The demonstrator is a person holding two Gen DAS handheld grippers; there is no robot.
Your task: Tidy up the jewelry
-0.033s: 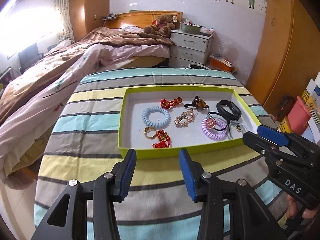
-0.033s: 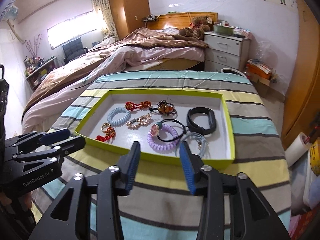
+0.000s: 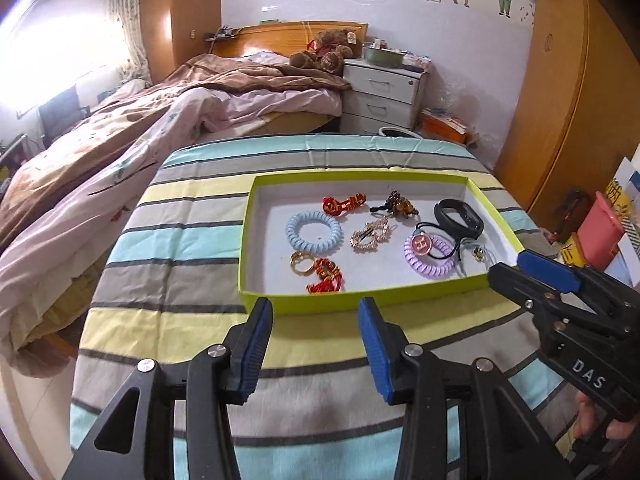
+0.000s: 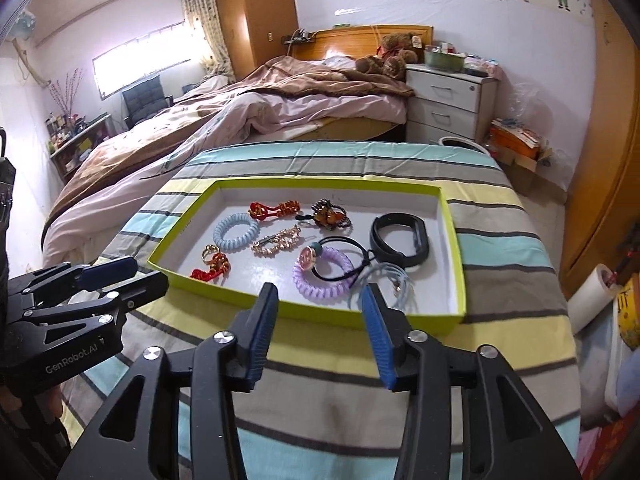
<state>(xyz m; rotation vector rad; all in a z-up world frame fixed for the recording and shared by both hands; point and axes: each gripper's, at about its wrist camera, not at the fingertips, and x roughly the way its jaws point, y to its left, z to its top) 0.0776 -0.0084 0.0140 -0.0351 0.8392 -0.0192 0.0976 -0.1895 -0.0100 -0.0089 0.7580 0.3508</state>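
Both tools' handles are cut off by the frame. The left tool (image 3: 316, 344) and right tool (image 4: 320, 336) hover apart, empty, before the green tray (image 4: 360, 310) of jewelry on the striped desk (image 3: 180, 240); an unmade bed (image 3: 120, 152) lies behind.

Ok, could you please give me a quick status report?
Left gripper and right gripper open, empty, short of the tray. Jewelry all inside, purple coil nearest. Nothing in the way.

Green-rimmed tray (image 3: 362, 294), hair ties (image 3: 314, 230), black band (image 3: 460, 218) inside
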